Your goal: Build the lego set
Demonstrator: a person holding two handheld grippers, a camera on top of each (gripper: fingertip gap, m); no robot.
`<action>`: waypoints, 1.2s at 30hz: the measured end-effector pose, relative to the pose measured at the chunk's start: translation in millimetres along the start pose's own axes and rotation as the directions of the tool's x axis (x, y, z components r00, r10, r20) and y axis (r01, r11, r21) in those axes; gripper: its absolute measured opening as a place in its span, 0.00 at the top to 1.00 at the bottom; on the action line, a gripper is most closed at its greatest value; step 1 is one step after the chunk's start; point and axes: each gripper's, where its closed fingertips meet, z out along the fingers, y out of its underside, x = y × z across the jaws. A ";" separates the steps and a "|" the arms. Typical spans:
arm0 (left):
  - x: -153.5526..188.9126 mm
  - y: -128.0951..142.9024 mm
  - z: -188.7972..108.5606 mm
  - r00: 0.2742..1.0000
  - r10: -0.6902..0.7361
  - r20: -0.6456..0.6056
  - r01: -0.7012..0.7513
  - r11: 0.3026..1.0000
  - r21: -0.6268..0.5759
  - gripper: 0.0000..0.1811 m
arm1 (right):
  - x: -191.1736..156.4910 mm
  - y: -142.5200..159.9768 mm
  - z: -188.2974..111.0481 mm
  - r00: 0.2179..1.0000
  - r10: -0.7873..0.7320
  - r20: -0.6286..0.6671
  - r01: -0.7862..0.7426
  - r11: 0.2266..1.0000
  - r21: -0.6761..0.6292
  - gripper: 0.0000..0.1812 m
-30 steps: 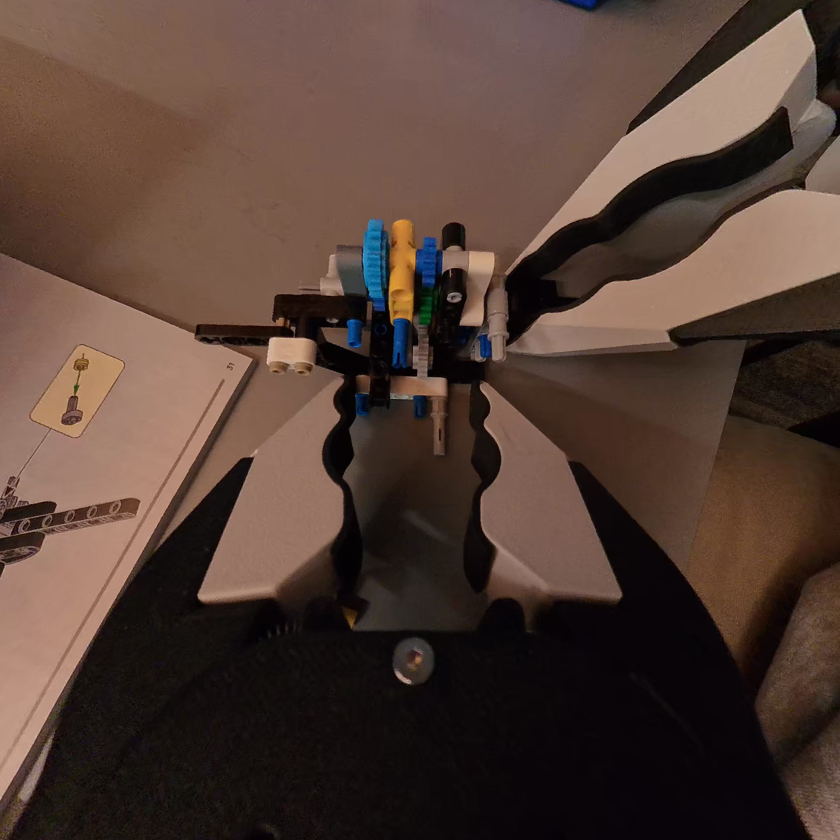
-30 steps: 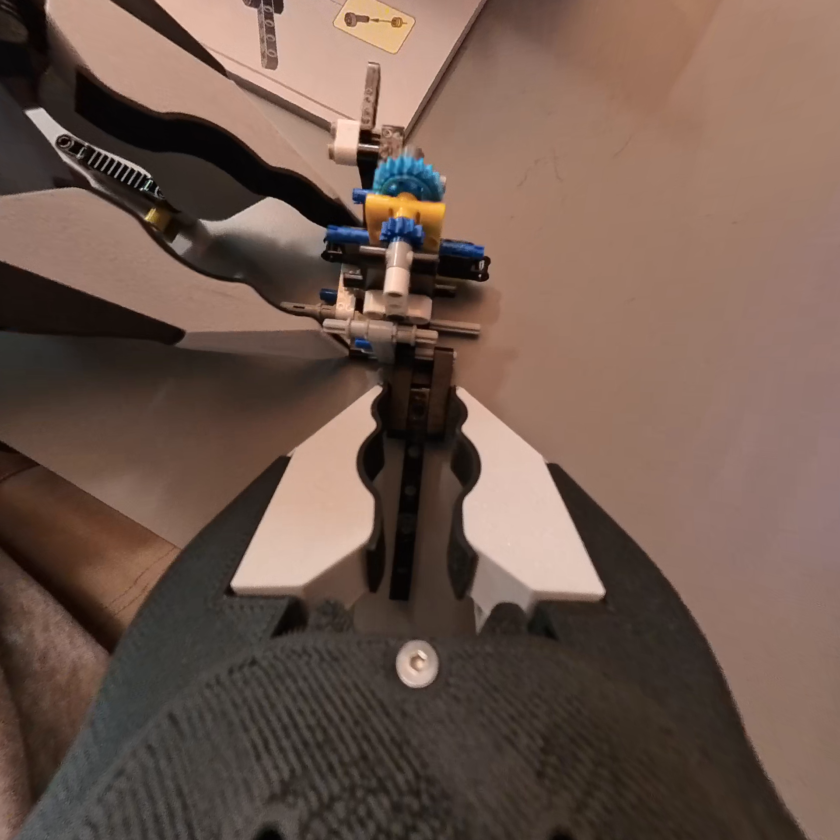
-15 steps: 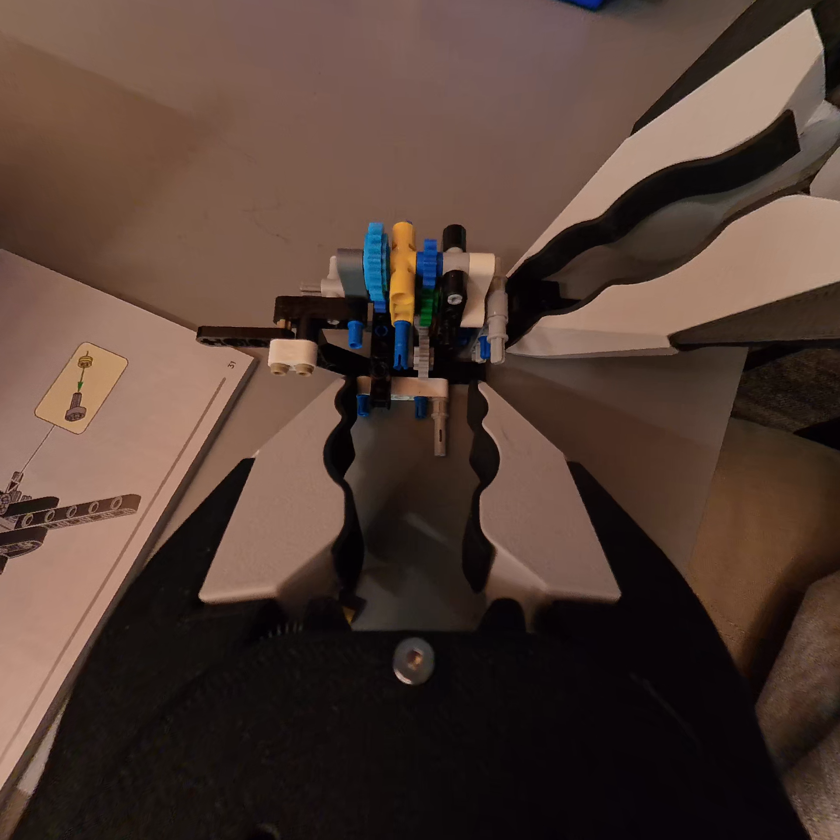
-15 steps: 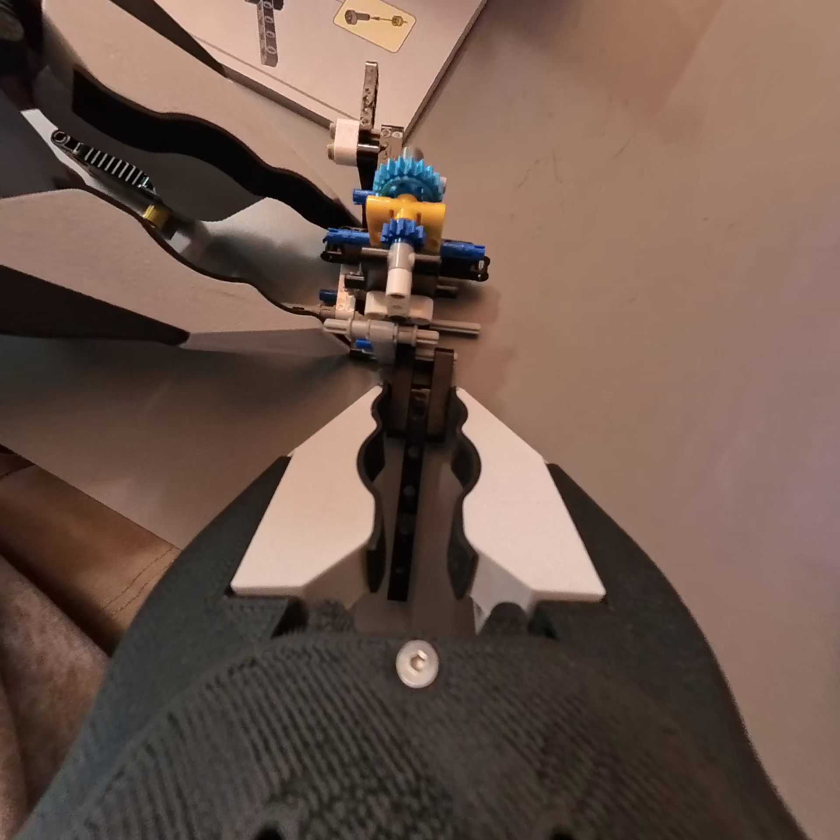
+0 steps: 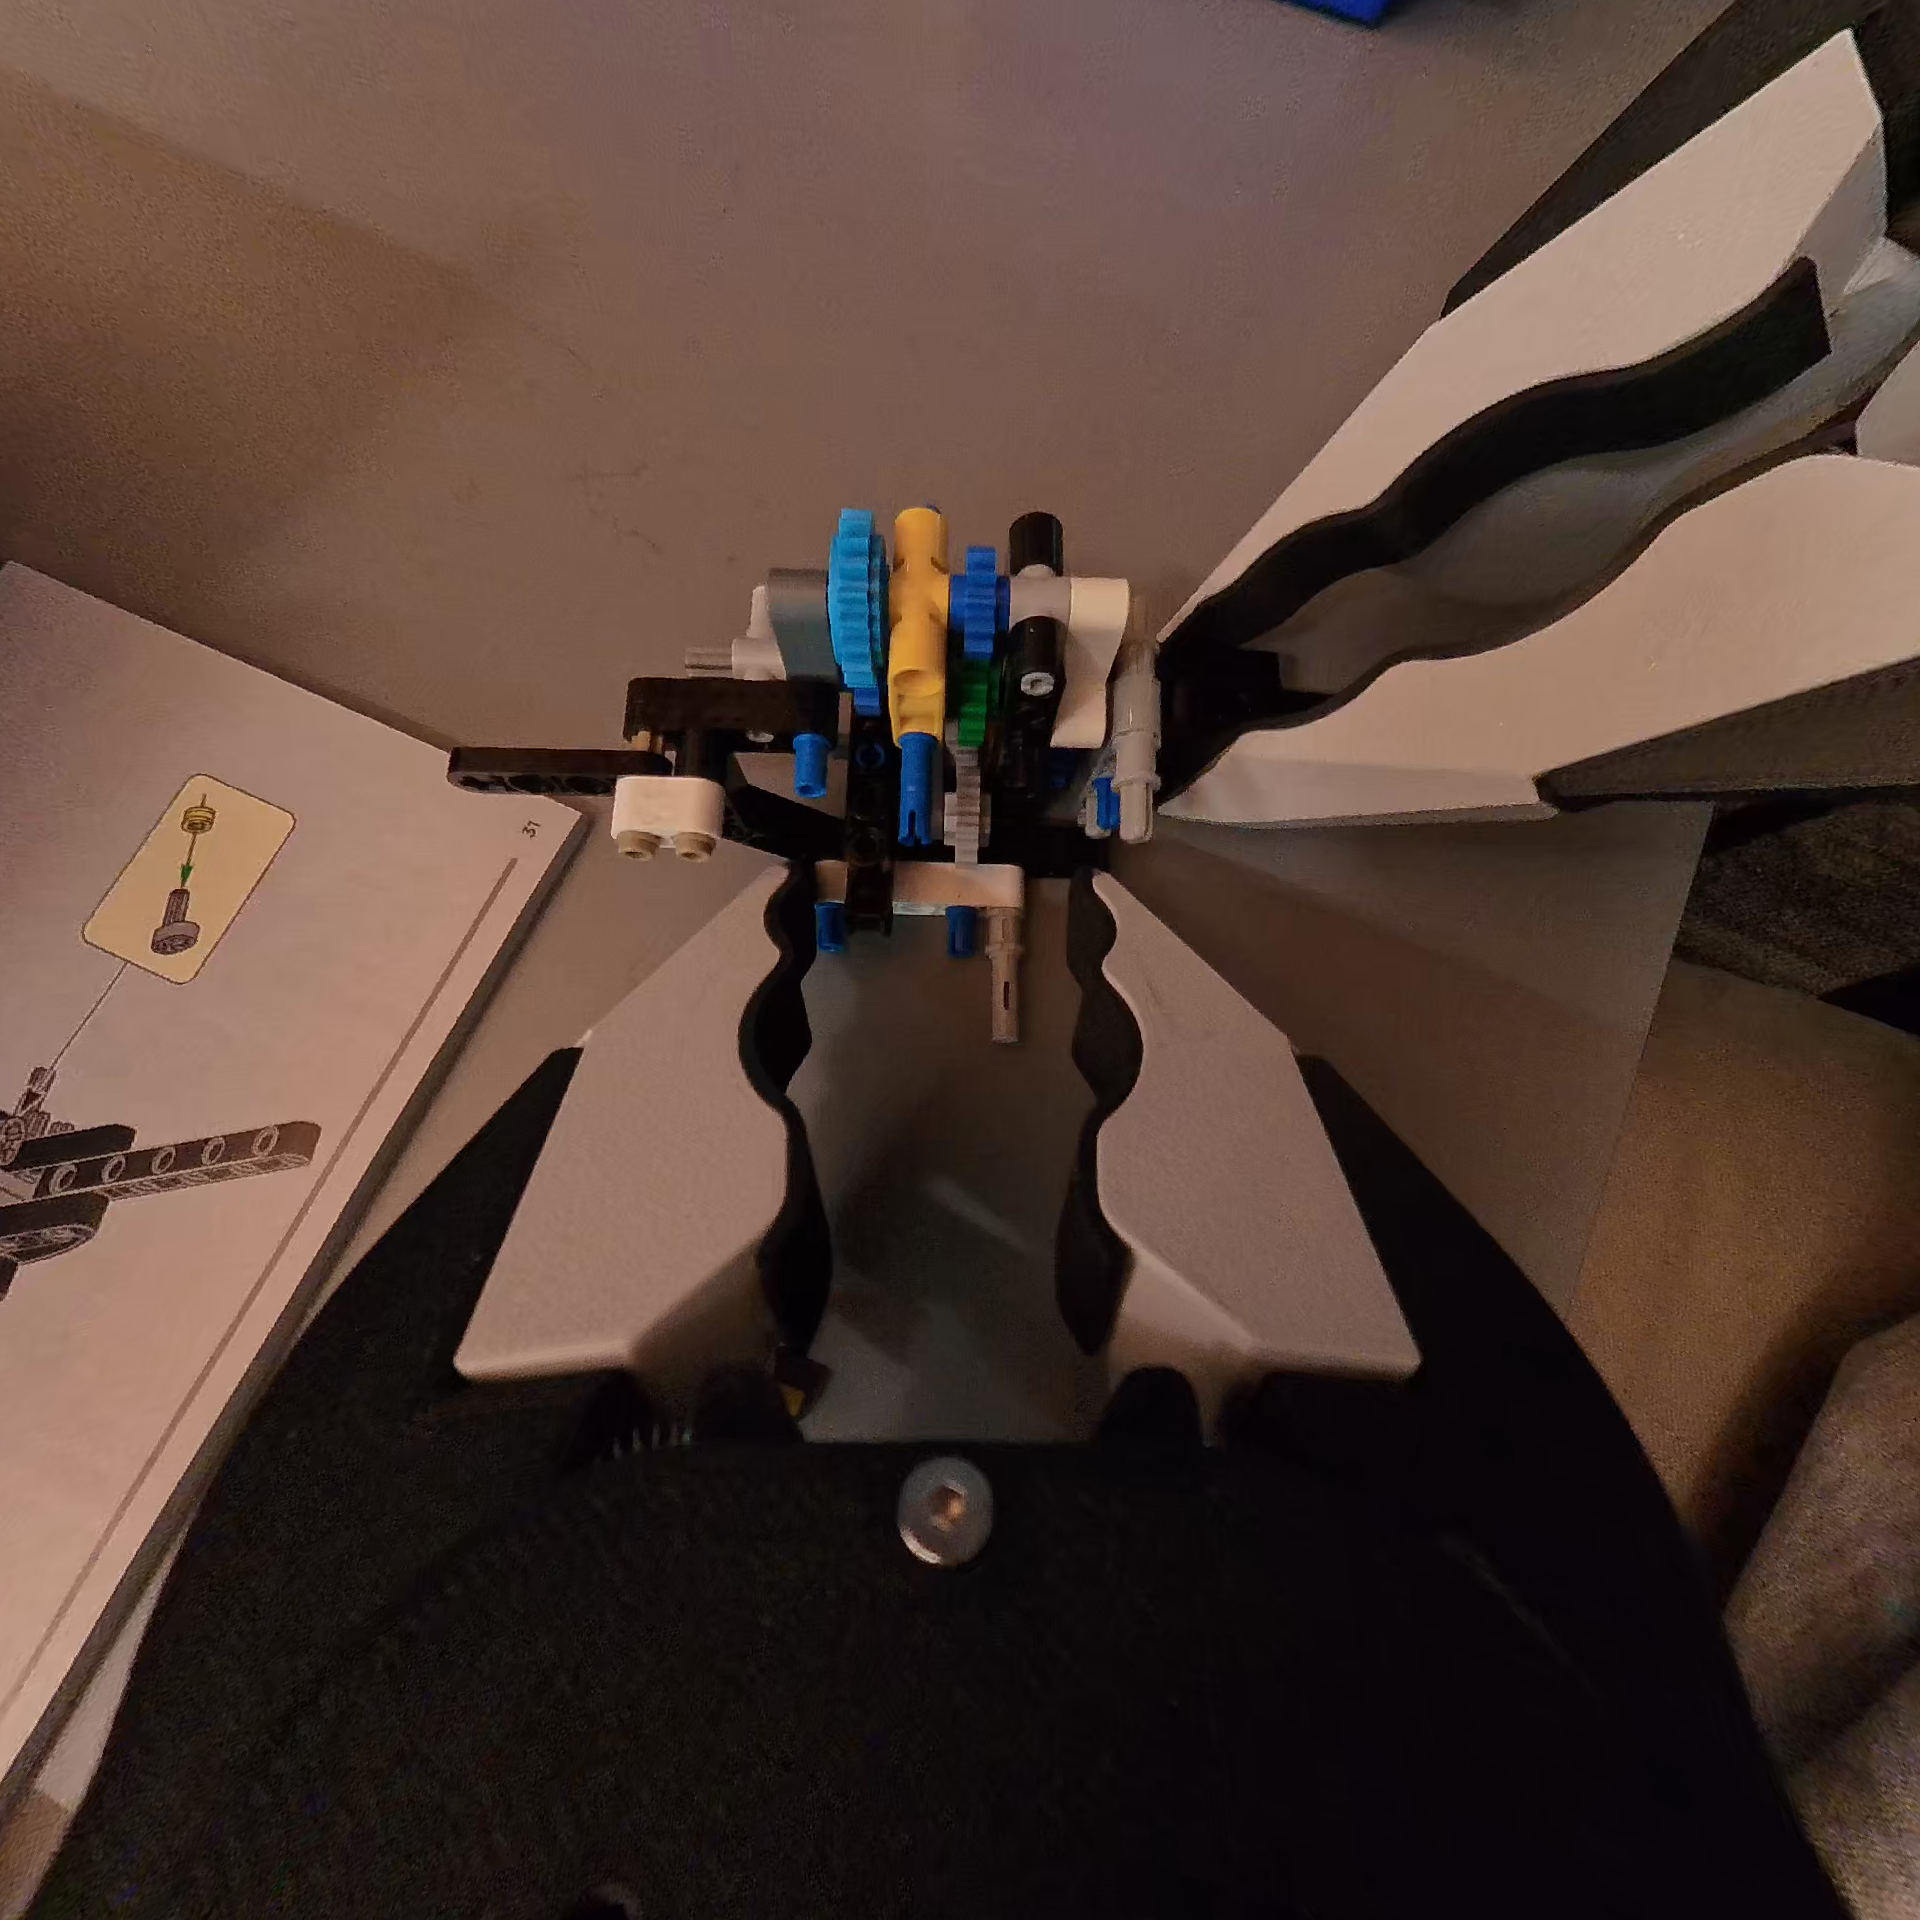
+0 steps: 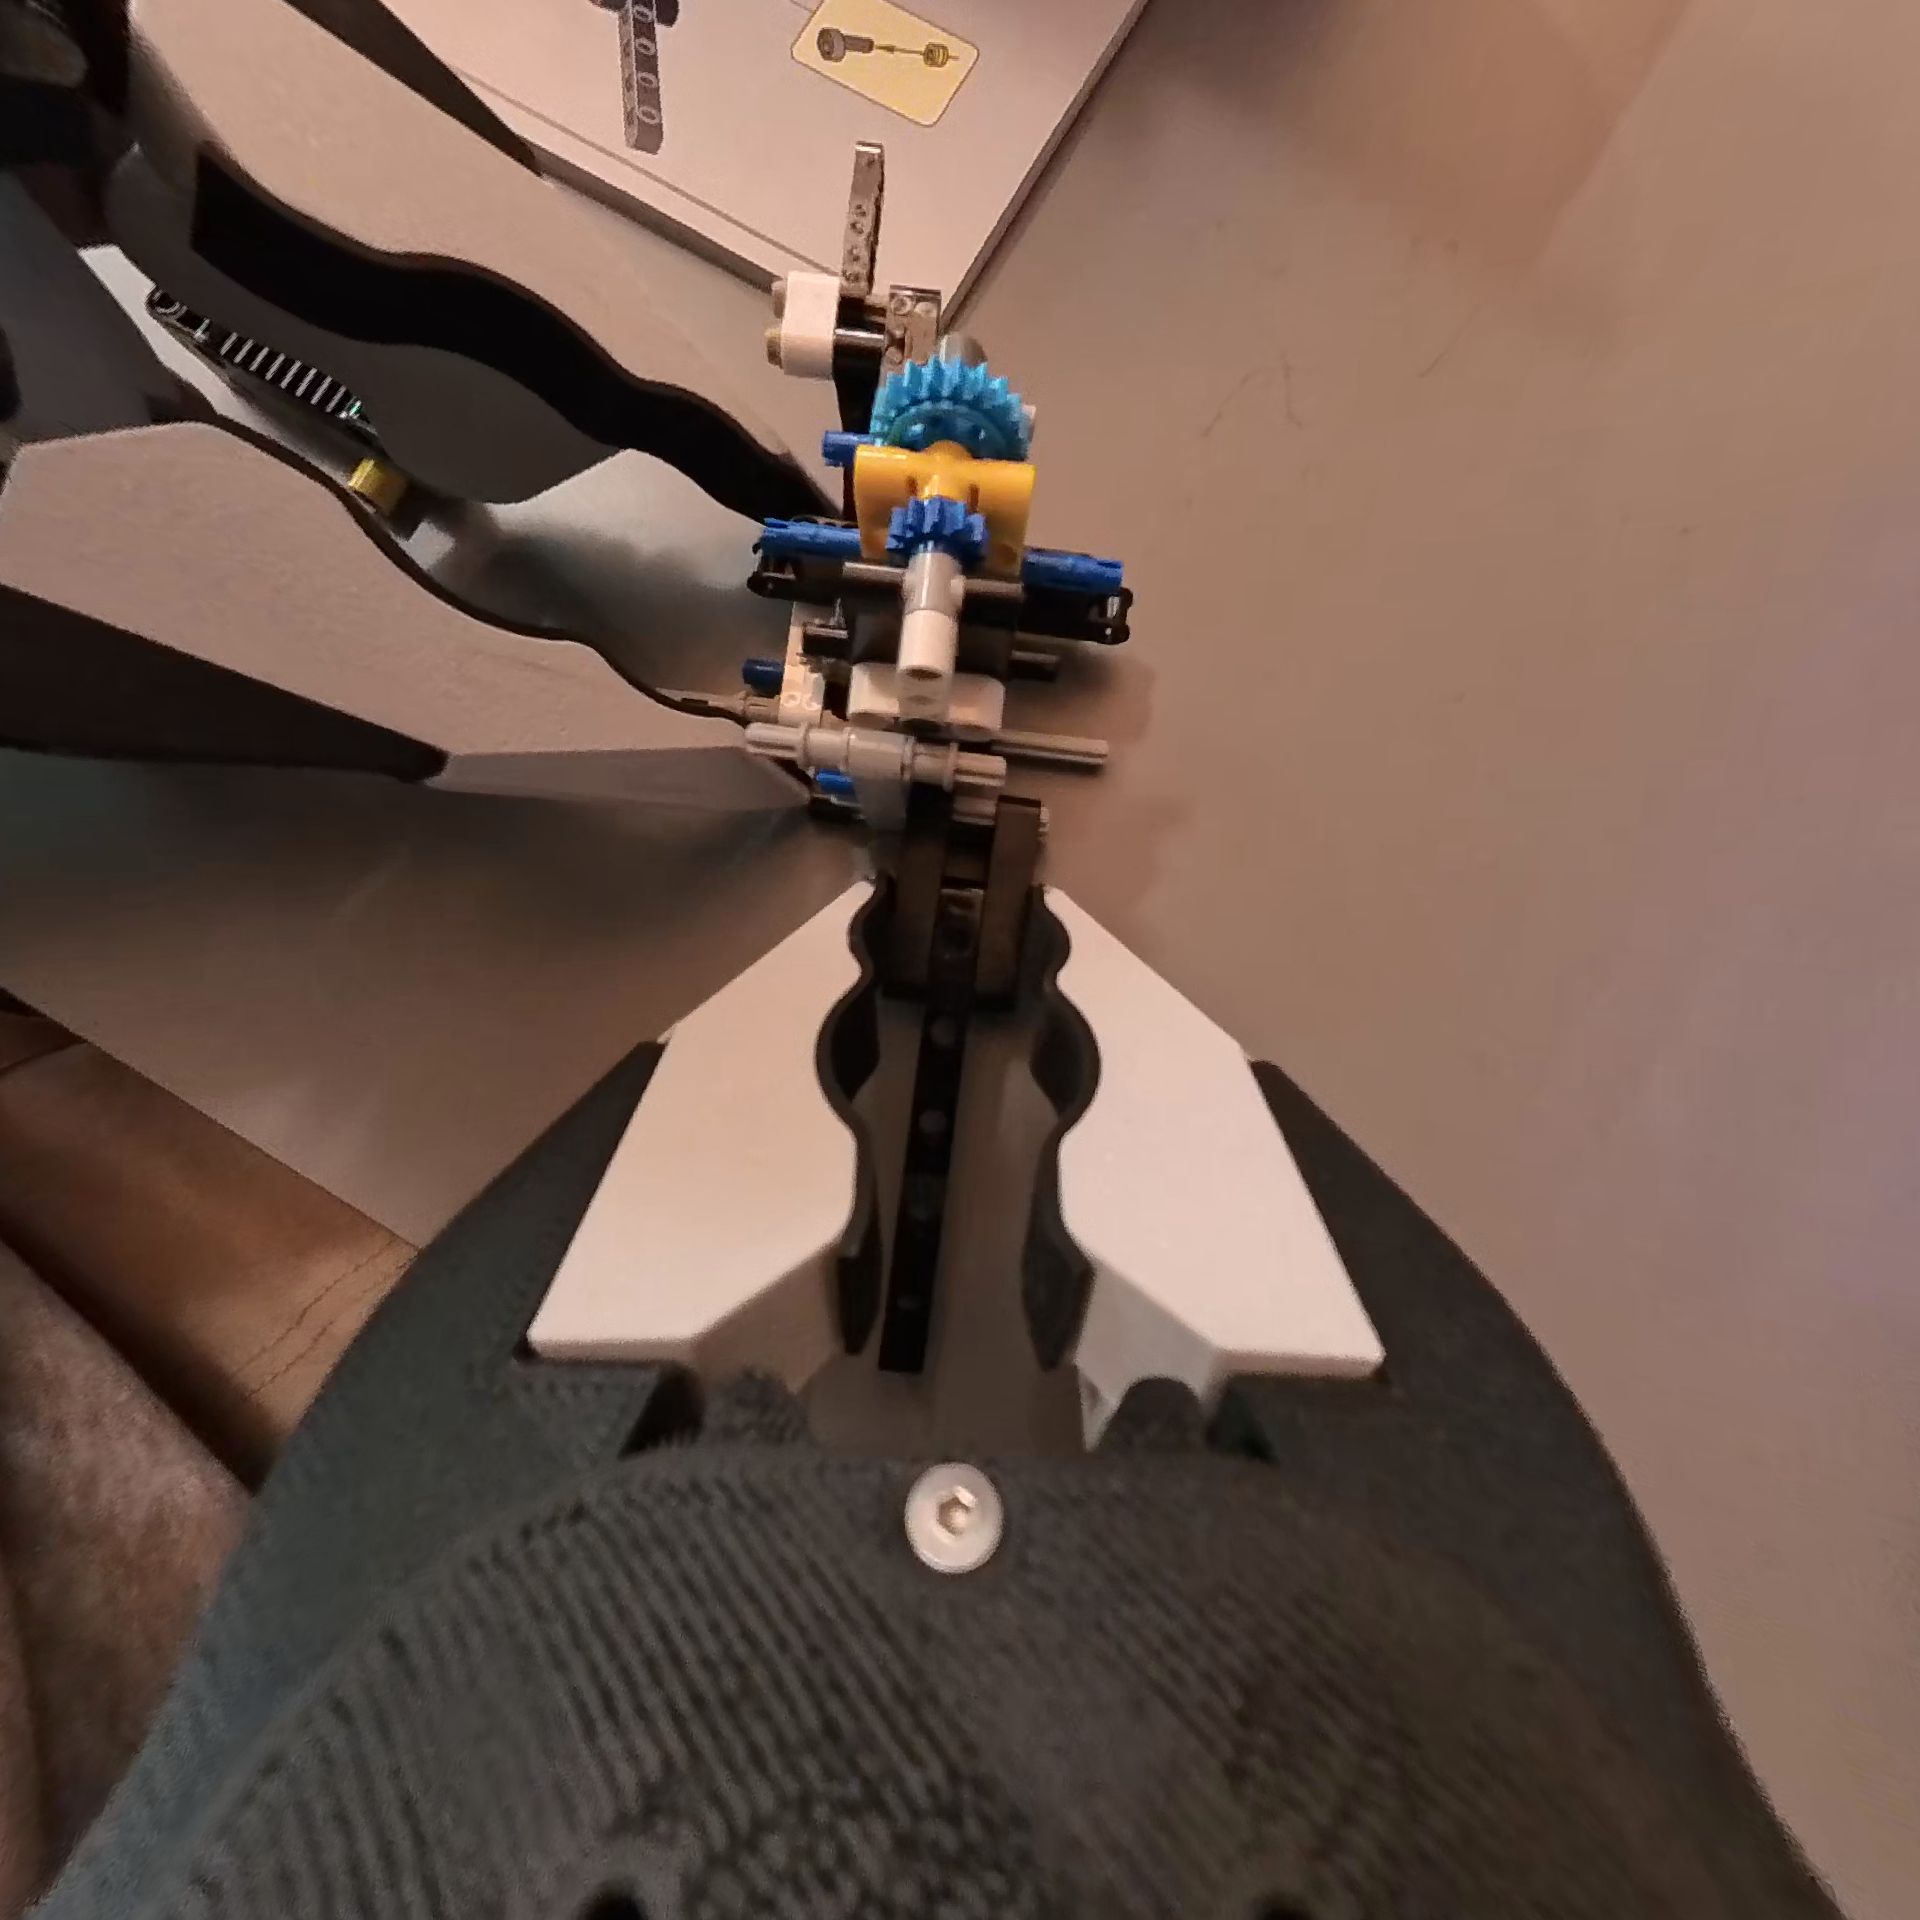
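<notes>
Lego model (image 5: 914, 727) on the table (image 5: 520, 312), left gripper (image 5: 940, 894) just before it, right gripper (image 6: 951, 925) at its right, instruction booklet (image 5: 208, 1039) to the left.

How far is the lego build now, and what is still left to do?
Done: a gear assembly already carries a light blue gear, a yellow connector and several blue pins. In hand: the right gripper is shut on the assembly's black beam, while the left gripper brackets its near end; whether it pinches is unclear. Left: the instruction booklet lies open on a further step, so the set looks unfinished.
</notes>
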 end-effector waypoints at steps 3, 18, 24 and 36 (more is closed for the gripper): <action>0.0 0.0 0.0 1.000 0.000 0.000 0.000 1.000 0.000 0.74 | -0.9 -0.1 0.1 1.000 -0.002 0.005 0.002 1.000 0.001 0.87; -0.3 0.0 0.0 1.000 0.000 0.001 0.000 1.000 0.000 0.74 | -2.8 -0.4 0.3 1.000 -0.001 0.024 0.001 1.000 0.004 0.87; -0.9 0.3 0.1 1.000 -0.010 -0.007 0.010 1.000 -0.003 0.74 | -2.5 -0.9 0.3 1.000 -0.006 0.005 0.006 1.000 0.017 0.86; 0.0 0.2 0.0 1.000 -0.008 -0.016 0.007 1.000 -0.003 0.77 | 15.3 -16.6 -22.8 0.963 0.139 0.231 -0.190 0.958 0.214 0.80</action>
